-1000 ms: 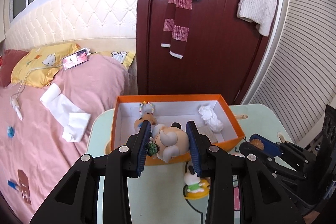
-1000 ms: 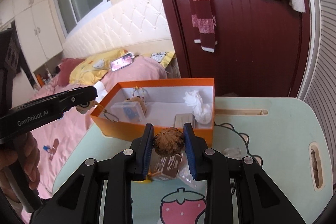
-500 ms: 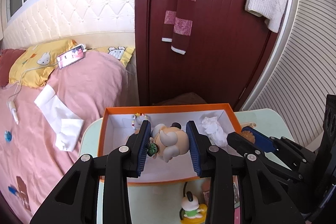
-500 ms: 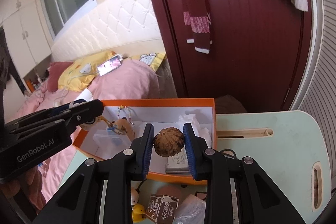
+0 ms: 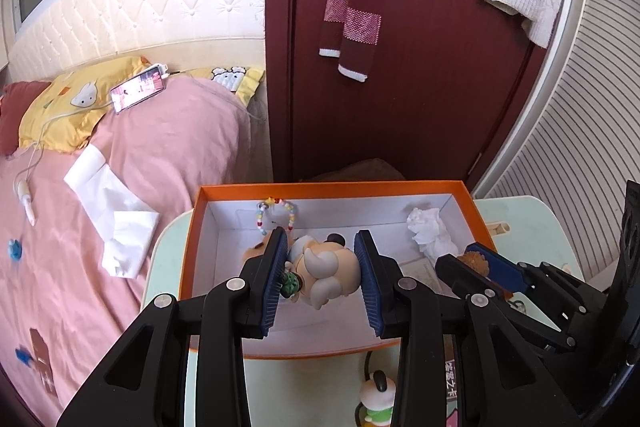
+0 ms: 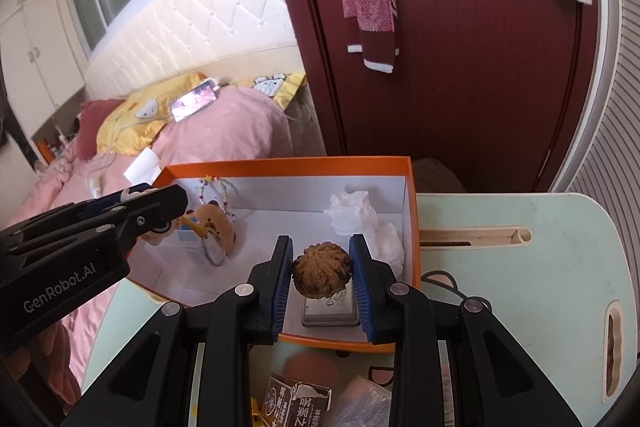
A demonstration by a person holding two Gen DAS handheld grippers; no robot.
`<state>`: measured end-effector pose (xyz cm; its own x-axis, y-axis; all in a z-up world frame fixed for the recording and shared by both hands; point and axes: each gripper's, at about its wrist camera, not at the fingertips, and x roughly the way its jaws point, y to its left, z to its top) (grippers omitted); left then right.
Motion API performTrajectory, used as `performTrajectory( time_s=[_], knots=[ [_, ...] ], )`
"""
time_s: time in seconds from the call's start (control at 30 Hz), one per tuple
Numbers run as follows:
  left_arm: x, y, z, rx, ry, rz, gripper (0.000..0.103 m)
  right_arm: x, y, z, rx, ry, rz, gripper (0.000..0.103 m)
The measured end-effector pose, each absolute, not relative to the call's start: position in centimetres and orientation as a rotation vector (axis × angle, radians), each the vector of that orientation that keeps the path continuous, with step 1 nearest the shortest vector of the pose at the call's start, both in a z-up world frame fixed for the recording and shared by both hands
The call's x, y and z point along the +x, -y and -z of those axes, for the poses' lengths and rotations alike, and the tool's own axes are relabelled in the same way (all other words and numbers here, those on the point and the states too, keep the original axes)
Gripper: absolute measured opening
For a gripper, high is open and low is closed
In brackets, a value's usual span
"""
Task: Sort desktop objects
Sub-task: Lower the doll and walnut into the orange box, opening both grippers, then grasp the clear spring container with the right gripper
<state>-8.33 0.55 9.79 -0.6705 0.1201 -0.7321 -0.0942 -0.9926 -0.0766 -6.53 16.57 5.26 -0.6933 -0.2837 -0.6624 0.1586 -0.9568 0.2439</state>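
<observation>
My left gripper (image 5: 322, 277) is shut on a beige toy figure (image 5: 326, 273) with white horns, held over the orange box (image 5: 320, 189). My right gripper (image 6: 322, 277) is shut on a brown walnut (image 6: 320, 275), held over the right part of the same orange box (image 6: 412, 227). The box holds a bead bracelet (image 5: 276, 213), a crumpled white tissue (image 6: 352, 213), a brown bear keychain (image 6: 214, 231) and a small grey device (image 6: 328, 311). The right gripper also shows in the left wrist view (image 5: 476, 265), and the left gripper in the right wrist view (image 6: 132, 211).
The box sits on a pale green table (image 6: 520, 247). A small white and green figure (image 5: 376, 399), a dark snack packet (image 6: 296, 403) and a plastic bag (image 6: 360, 403) lie on the table in front of the box. A pink bed (image 5: 120, 187) is left, a dark red door (image 5: 400, 67) behind.
Both grippers moved forward with their objects, from in front of the box's near wall to over its inside. Both stayed shut.
</observation>
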Motion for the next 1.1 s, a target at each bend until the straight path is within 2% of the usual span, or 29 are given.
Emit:
performTrajectory(
  time_s=[0.07, 0.13, 0.17, 0.2, 0.23, 0.27, 0.5, 0.57, 0.77, 0.97, 1.1],
  knots=[
    [-8.5, -0.2, -9.7, -1.220, 0.084, -2.751, 0.037, -6.7, -16.4, -5.1, 1.095, 0.241, 2.671, 0.029],
    [-8.6, 0.2, -9.6, -1.217, 0.135, -2.732, 0.040, -6.6, -16.3, -5.1, 1.100, 0.242, 2.670, 0.038],
    [-8.6, 0.4, -9.6, -1.215, 0.161, -2.722, 0.047, -6.5, -16.3, -5.2, 1.092, 0.244, 2.675, 0.047],
    [-8.4, 0.6, -9.7, -1.203, 0.176, -2.726, 0.051, -6.3, -16.4, -5.4, 1.075, 0.247, 2.682, 0.051],
    [-8.2, 0.7, -9.9, -1.184, 0.178, -2.741, 0.061, -6.0, -16.4, -5.5, 1.057, 0.251, 2.688, 0.052],
    [-7.9, 0.8, -10.2, -1.159, 0.172, -2.763, 0.065, -5.9, -16.5, -5.7, 1.048, 0.257, 2.691, 0.052],
    [-7.0, 1.0, -11.6, -1.092, 0.133, -2.796, 0.065, -5.3, -17.1, -6.6, 1.014, 0.277, 2.689, 0.052],
    [-6.7, 1.0, -11.9, -1.073, 0.115, -2.810, 0.070, -5.0, -17.4, -6.8, 1.006, 0.287, 2.687, 0.052],
    [-4.5, 1.1, -11.9, -1.084, 0.097, -2.743, 0.070, -3.2, -18.9, -7.2, 0.980, 0.337, 2.672, 0.052],
    [-0.2, -0.2, -8.0, -1.240, 0.000, -2.580, 0.070, 0.9, -21.9, -6.2, 0.947, 0.412, 2.706, 0.052],
    [0.3, -0.2, -4.3, -1.344, 0.112, -2.552, 0.070, 3.6, -24.5, -4.3, 0.947, 0.515, 2.769, 0.052]
  ],
)
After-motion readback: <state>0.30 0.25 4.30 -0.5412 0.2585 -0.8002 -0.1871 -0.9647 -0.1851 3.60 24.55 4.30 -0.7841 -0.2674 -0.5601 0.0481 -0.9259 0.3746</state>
